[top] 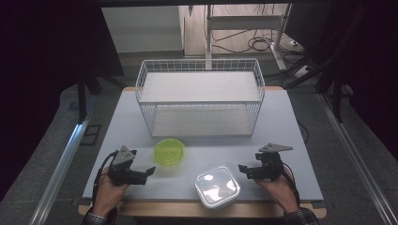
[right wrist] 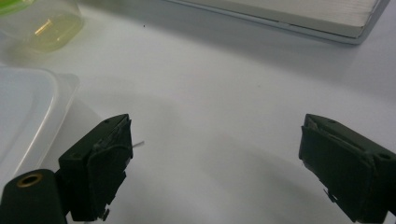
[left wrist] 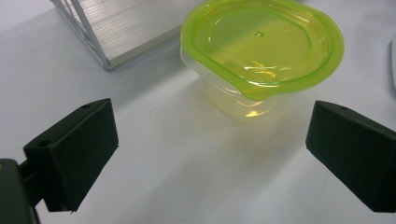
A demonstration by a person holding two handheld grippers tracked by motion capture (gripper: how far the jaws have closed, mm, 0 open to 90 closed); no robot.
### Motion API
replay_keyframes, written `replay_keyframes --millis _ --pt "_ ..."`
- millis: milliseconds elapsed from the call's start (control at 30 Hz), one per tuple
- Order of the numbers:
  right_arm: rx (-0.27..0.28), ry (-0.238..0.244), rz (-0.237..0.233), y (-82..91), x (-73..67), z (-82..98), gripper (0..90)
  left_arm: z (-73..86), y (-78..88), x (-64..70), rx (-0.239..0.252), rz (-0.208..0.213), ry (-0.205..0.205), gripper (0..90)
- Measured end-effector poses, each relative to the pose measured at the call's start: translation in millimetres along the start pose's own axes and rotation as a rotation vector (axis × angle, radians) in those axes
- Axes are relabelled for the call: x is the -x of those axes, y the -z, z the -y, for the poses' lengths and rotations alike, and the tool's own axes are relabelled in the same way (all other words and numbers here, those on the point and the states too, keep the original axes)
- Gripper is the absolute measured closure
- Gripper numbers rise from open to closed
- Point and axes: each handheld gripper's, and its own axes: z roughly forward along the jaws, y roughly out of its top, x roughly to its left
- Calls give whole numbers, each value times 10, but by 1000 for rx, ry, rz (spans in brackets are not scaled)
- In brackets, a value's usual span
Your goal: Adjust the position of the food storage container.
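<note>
The left gripper (top: 149, 171) and the right gripper (top: 242, 168) both stand wide apart and hold nothing. The green-lidded container (left wrist: 261, 56) sits near the wire basket (top: 199, 96), just ahead of the left jaws. If these close on its thin lid rim, the light tub may slip or tip.

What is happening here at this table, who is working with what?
A person holds a two-jaw gripper in each hand at a pale table. Both are open and hold nothing. The left gripper points at a round container with a green lid, which stands closed in front of a white wire basket. The right gripper rests beside a square container with a white lid at the near edge. Neither container is touched yet, and the basket has nothing in it.
</note>
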Motion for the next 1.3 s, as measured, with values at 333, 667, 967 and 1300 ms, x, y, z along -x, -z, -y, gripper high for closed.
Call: replay_keyframes --millis 333,667,967,1300 --pt "30 -13 3 30 -5 -25 148 -125 169 82 55 70 4 55" --pt "48 20 5 70 -21 -44 219 -246 173 226 68 106 -31 324" --pt "75 13 -7 106 -24 -59 251 -472 60 359 83 201 -40 579" --pt "73 14 -5 89 -34 -64 274 -652 -207 448 53 226 -48 823"
